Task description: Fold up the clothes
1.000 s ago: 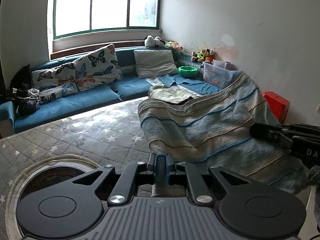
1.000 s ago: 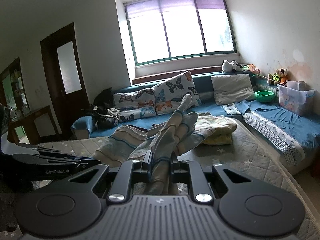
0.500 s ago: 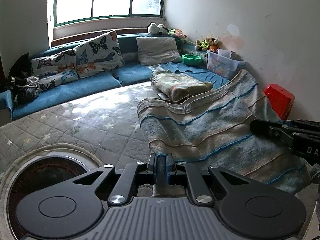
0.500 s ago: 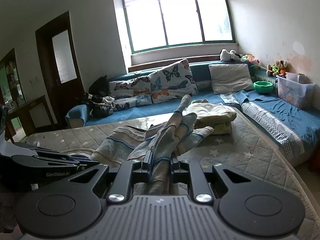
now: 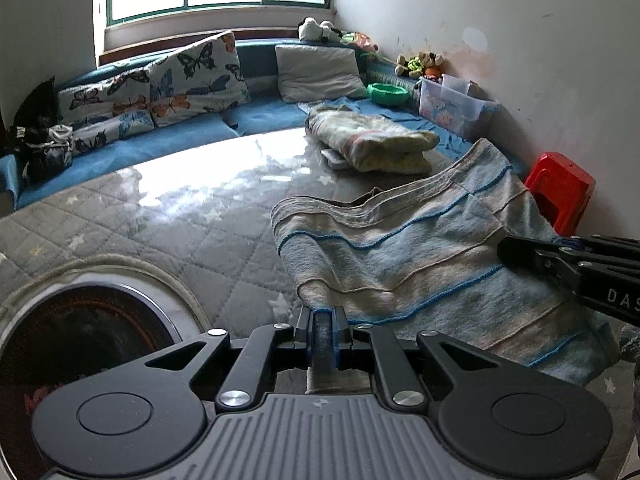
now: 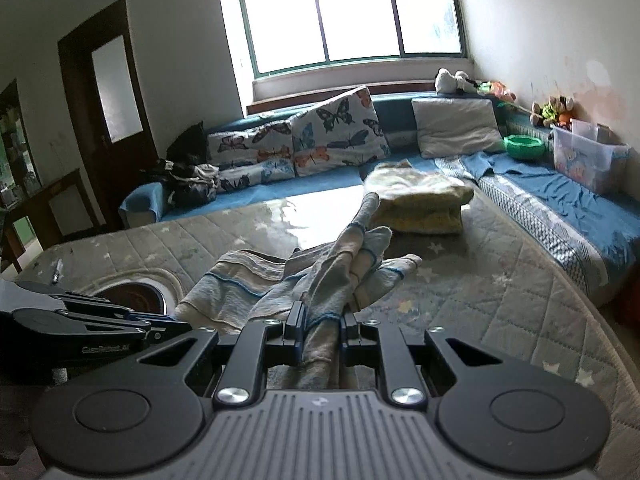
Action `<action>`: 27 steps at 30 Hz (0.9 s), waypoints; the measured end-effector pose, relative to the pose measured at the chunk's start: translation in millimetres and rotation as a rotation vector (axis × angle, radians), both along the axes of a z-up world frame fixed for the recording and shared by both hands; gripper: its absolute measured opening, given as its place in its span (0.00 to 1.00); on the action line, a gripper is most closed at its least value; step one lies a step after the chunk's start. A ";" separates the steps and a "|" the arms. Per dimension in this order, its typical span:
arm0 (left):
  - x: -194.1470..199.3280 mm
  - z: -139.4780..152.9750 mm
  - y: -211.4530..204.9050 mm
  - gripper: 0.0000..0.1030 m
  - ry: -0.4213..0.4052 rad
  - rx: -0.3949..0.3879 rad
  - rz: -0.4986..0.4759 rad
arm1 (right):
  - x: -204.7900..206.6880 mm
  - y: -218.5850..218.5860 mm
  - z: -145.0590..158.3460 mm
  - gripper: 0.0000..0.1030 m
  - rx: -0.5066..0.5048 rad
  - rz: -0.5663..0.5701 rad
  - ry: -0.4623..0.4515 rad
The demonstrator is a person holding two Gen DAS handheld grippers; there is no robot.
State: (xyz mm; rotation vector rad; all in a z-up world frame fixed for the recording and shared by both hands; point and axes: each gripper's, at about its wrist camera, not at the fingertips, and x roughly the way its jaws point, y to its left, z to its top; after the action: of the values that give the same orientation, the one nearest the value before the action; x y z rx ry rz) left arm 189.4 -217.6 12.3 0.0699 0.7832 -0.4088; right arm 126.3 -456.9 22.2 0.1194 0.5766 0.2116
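Striped garment (image 5: 420,256) stretches sideways between both grippers — hem toward the window.

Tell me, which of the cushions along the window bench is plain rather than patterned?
The grey cushion near the right corner; the others carry butterfly prints.

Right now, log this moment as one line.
left tool: shut on striped garment | right tool: shut on striped garment | garment: over quilted mat | folded blanket: behind

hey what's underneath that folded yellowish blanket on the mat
The folded yellowish blanket lies on the grey quilted mat. In the left wrist view a whitish edge pokes out beneath it; what that is, the blanket hides.
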 end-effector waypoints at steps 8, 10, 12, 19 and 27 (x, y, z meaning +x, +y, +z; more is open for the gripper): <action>5.6 -18.4 4.6 0.09 0.047 0.008 0.004 | 9.9 -8.9 -29.8 0.16 0.016 -0.028 0.083; 5.9 -20.8 5.4 0.10 0.052 0.007 0.005 | 10.7 -14.0 -37.0 0.18 0.036 -0.040 0.102; 4.8 -22.3 6.7 0.10 0.054 0.004 0.007 | 11.3 -18.8 -42.7 0.21 0.047 -0.055 0.116; 0.2 -25.1 12.4 0.15 0.058 -0.002 0.021 | -0.3 -34.5 -54.6 0.33 0.099 -0.102 0.141; -14.8 -20.7 25.6 0.16 0.037 -0.014 0.043 | -39.1 -23.9 -32.0 0.33 0.069 -0.111 0.015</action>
State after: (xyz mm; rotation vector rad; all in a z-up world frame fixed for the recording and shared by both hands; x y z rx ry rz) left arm 174.6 -191.9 -8.4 0.0324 0.8164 -0.3755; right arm 87.2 -480.9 -9.9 0.2193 0.5759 0.1226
